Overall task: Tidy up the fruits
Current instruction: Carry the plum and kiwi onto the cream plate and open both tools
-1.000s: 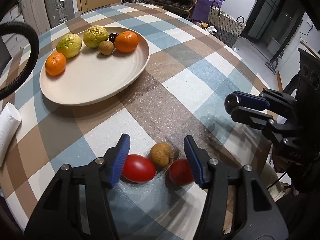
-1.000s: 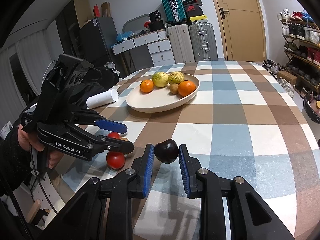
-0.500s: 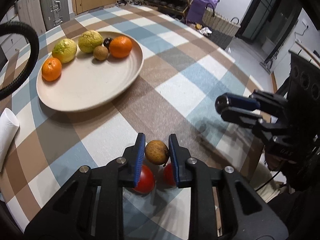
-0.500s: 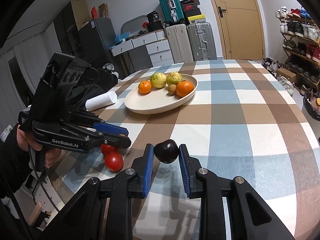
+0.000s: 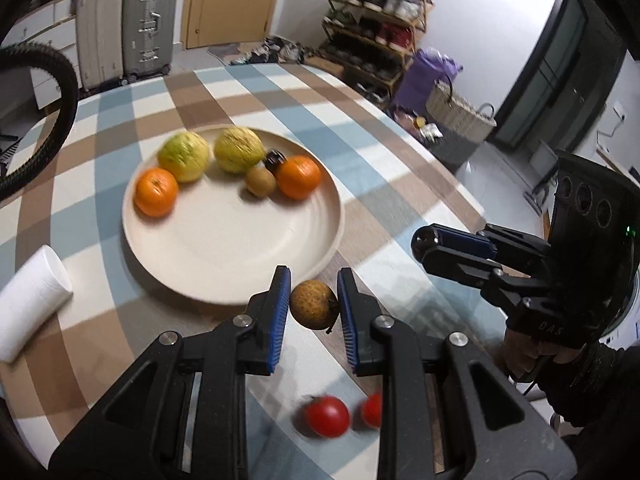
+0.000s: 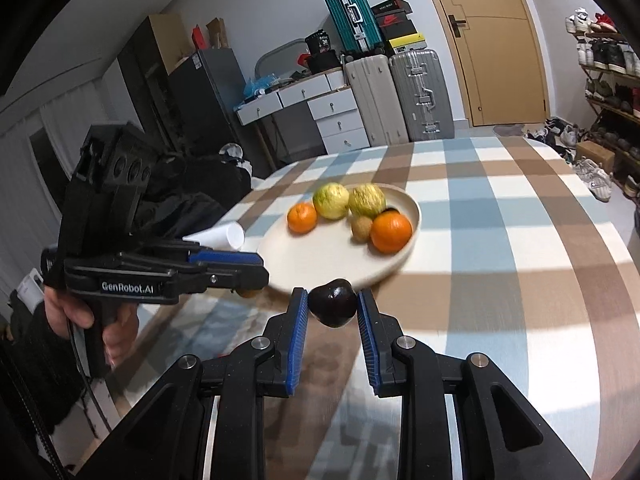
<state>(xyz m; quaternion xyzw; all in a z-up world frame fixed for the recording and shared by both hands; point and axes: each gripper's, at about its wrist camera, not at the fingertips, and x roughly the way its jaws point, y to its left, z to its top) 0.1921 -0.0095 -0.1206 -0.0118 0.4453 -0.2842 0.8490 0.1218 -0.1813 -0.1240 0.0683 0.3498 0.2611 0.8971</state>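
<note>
From the left wrist view, my left gripper (image 5: pixel 313 309) pinches the rough brown round fruit (image 5: pixel 313 309), lifted clear of the checked table (image 5: pixel 400 184), just short of the beige round plate (image 5: pixel 320 256). I should carry it over the rim and release low on bare plate.

From the right wrist view, my right gripper (image 6: pixel 333 309) clamps the dark glossy plum-like fruit (image 6: pixel 333 307) near the plate's rim; I would stagger the drops so the grippers don't collide.

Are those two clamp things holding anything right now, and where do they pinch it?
Yes. The left gripper pinches a brown fruit across its sides; the right gripper pinches a dark fruit the same way.
</note>
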